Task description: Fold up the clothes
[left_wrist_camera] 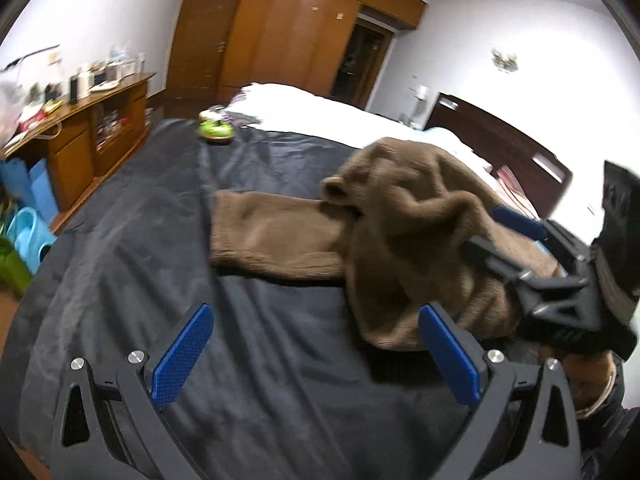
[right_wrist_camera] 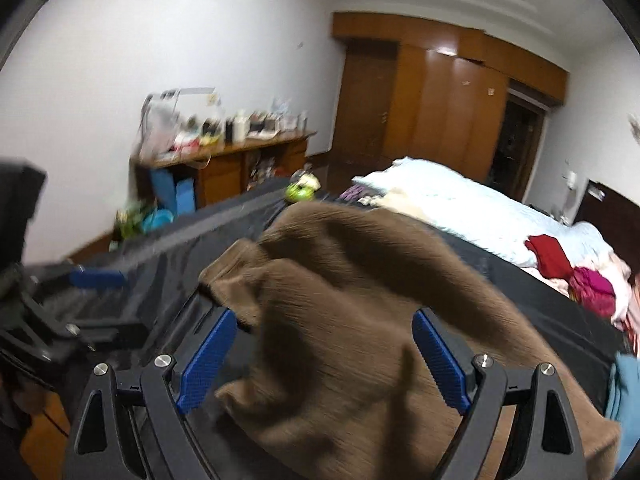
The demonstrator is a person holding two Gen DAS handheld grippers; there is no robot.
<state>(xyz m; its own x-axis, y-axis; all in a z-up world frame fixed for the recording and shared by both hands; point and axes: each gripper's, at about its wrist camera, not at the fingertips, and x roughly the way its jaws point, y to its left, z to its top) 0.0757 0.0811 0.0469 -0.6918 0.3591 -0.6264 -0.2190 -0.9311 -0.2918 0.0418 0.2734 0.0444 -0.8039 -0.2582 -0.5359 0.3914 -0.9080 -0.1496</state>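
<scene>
Two views: both wrist cameras look across a bed toward a wooden wardrobe (left_wrist_camera: 280, 36); the right wrist view is motion-blurred.
Bed: a dark grey sheet (left_wrist_camera: 160, 248) covers the near part, with a white quilt (left_wrist_camera: 320, 108) beyond it and a dark headboard (left_wrist_camera: 500, 140) at the far right.
Desk: a wooden desk (left_wrist_camera: 80, 128) crowded with small items stands against the left wall.
Sweater: the brown knit sweater (left_wrist_camera: 400, 220) lies on the dark sheet; one sleeve stretches flat to the left, and the body is bunched and lifted into a hump on the right.
Left gripper: the left gripper (left_wrist_camera: 316, 352) hovers over bare dark sheet with its blue pads (left_wrist_camera: 184, 352) spread wide and nothing between them; the sweater's lower edge sits just beside the right-hand pad.
Right gripper: the right gripper (right_wrist_camera: 324, 360) is also spread wide, with brown fabric heaped between and over its fingers (right_wrist_camera: 440, 364) but not pinched by them.
Clothes pile: red and pink garments (right_wrist_camera: 572, 272) lie on the quilt at the far right.
Green object: a small lime-green item (left_wrist_camera: 216, 128) sits at the sheet's far edge; what it is cannot be told.
</scene>
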